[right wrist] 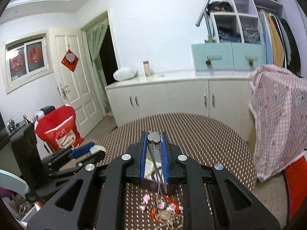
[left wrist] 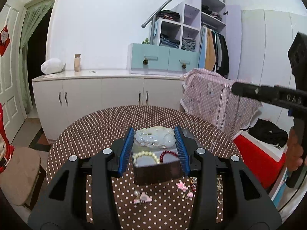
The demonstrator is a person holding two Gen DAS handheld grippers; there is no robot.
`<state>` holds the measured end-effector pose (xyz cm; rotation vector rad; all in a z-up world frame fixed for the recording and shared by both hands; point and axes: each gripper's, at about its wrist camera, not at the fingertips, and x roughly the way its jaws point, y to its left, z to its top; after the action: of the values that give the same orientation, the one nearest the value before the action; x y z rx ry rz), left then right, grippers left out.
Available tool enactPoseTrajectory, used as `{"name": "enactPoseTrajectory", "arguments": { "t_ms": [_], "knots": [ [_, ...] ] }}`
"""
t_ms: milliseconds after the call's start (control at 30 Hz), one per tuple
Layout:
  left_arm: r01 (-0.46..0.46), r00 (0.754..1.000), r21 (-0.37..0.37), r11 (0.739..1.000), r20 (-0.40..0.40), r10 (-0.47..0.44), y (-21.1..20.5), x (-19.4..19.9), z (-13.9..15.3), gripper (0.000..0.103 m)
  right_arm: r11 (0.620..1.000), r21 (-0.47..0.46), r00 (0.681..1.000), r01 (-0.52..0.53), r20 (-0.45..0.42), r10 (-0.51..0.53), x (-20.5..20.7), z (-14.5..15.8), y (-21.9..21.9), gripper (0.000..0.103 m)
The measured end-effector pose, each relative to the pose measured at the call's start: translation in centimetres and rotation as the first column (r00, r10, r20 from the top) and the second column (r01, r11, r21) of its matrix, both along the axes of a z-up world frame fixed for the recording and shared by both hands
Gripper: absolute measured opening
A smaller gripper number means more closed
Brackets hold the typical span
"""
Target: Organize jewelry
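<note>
While hanging over the dotted counter (left wrist: 92, 126), caught mid-transfer: two pieces lifted, neither yet stowed.

Left gripper (left wrist: 154, 132): fingers closed on a pale carved jade piece (left wrist: 153, 140), pinched by its two ends between the blue pads (left wrist: 126, 149). Held directly above the far end of a dark open box (left wrist: 157, 172) standing on the counter. Already lying in the box: a pearl bracelet (left wrist: 146, 156) and, beside it, a red bead bracelet (left wrist: 168, 154).

Right gripper (right wrist: 154, 134): fingers closed on a silver heart pendant (right wrist: 153, 137) at the tips, with its chain (right wrist: 159, 176) trailing down between the fingers toward the counter. Seen from the left wrist as raised to the right of the box and well apart from it.

Left unsorted on the counter near the box: pink hair clips (left wrist: 182, 186) and a small tangle of other pieces, too blurred to name.

Step in hand, by judgement: placing the jade into the box. Next move likely to call for lowering into the free space beyond the bracelets before opening the fingers, then bringing the pendant across and feeding the dangling chain in first, so as not to snag the box wall or drag the loose pieces.
</note>
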<state>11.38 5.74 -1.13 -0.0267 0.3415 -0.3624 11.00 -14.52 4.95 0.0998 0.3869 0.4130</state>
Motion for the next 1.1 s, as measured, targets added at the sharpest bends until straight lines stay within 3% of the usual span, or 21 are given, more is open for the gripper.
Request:
{"name": "enactPoseTrajectory", "arguments": {
  "t_ms": [367, 667, 867, 1100],
  "knots": [
    [0.015, 0.999, -0.002, 1.0, 0.044, -0.015, -0.4, 0.8, 3.1, 0.043, 1.0, -0.005, 0.996, -0.002, 0.09, 0.002, 1.2, 4.5, 0.0, 0.013],
    [0.018, 0.999, 0.013, 1.0, 0.045, -0.019, -0.7, 2.5, 4.3, 0.043, 0.999, -0.021, 0.993, -0.035, 0.111, 0.038, 2.7, 5.3, 0.9, 0.013],
    [0.027, 1.0, 0.01, 1.0, -0.004, -0.027, -0.8, 4.0, 2.8, 0.043, 0.999, -0.017, 0.999, -0.05, 0.012, 0.05, 5.0, 2.1, 1.4, 0.013],
    [0.032, 0.994, 0.012, 0.999, -0.107, -0.031, -0.9, 5.4, -0.5, 0.043, 0.998, 0.0, 0.978, -0.06, -0.202, 0.059, 7.2, -4.1, 1.7, 0.013]
  ]
}}
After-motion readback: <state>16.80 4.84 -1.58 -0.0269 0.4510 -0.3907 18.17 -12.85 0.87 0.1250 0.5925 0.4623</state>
